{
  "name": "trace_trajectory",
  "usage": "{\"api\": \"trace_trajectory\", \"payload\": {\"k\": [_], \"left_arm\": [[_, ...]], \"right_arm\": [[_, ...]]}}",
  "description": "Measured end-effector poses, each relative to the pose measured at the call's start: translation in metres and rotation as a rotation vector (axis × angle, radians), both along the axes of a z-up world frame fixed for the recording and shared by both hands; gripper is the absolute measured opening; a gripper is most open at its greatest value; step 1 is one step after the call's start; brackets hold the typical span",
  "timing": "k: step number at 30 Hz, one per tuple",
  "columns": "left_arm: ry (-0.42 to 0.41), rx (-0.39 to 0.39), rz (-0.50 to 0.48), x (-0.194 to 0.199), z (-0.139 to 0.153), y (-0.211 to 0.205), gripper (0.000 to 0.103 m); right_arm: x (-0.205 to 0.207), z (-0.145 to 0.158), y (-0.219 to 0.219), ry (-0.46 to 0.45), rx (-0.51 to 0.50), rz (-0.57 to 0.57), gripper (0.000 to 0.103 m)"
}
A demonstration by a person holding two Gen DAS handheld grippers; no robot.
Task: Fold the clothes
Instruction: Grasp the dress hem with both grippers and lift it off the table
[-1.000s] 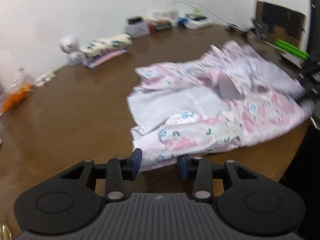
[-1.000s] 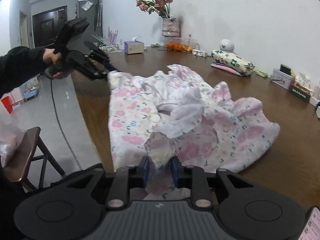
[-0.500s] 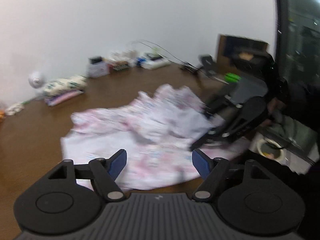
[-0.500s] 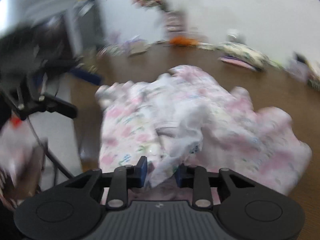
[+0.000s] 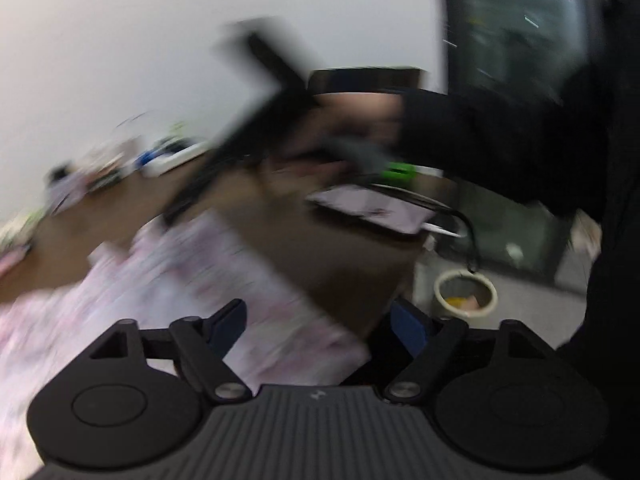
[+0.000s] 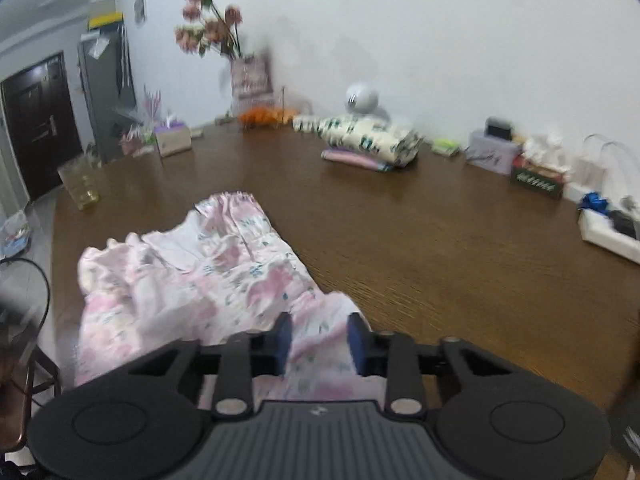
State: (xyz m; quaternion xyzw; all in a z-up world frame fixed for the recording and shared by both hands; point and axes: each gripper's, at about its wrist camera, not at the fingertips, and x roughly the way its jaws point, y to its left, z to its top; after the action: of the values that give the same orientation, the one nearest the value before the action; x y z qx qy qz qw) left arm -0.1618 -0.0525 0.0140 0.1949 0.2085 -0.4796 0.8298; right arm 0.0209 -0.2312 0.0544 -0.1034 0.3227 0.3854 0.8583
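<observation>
Right gripper (image 6: 318, 338) sits low over the near end of the pink floral garment (image 6: 208, 272) w/ its blue pads a narrow gap apart. Cloth shows between and under them, but I can't tell if they're pinching it or just over it. Left gripper (image 5: 320, 322) has its pads spread wide, nothing between them.

Garment lies rumpled on the brown table (image 6: 420, 232), near the front edge. From the right wrist view its long axis runs away from the tool, up and to the left, with a gathered band at the far end — so the right tool is at one short end, looking down the length. In the left wrist view, which is badly blurred, the cloth (image 5: 168, 280) is ahead and to the left of the pads, with the other tool's dark frame (image 5: 248, 120) and the person's hand (image 5: 360, 116) crossing above it.

My read: the right side is closer to the fabric, and the left, being open, is the free one. Any fold turns on that lengthwise lie. How far along the folding is, I can't settle from this. A folded stack (image 6: 372, 144) sits well apart near the wall.
</observation>
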Motion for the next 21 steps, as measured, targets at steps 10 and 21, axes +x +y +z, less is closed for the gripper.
{"api": "trace_trajectory", "payload": {"k": [10,21], "left_arm": [[0.101,0.119,0.144,0.022,-0.029,-0.013,0.094],[-0.244,0.343,-0.014,-0.048,-0.058,0.029,0.098]], "right_arm": [[-0.014,-0.033,0.017,0.053,-0.168,-0.07,0.014],[-0.123,-0.017,-0.024,0.147,-0.237,-0.135,0.026]]}}
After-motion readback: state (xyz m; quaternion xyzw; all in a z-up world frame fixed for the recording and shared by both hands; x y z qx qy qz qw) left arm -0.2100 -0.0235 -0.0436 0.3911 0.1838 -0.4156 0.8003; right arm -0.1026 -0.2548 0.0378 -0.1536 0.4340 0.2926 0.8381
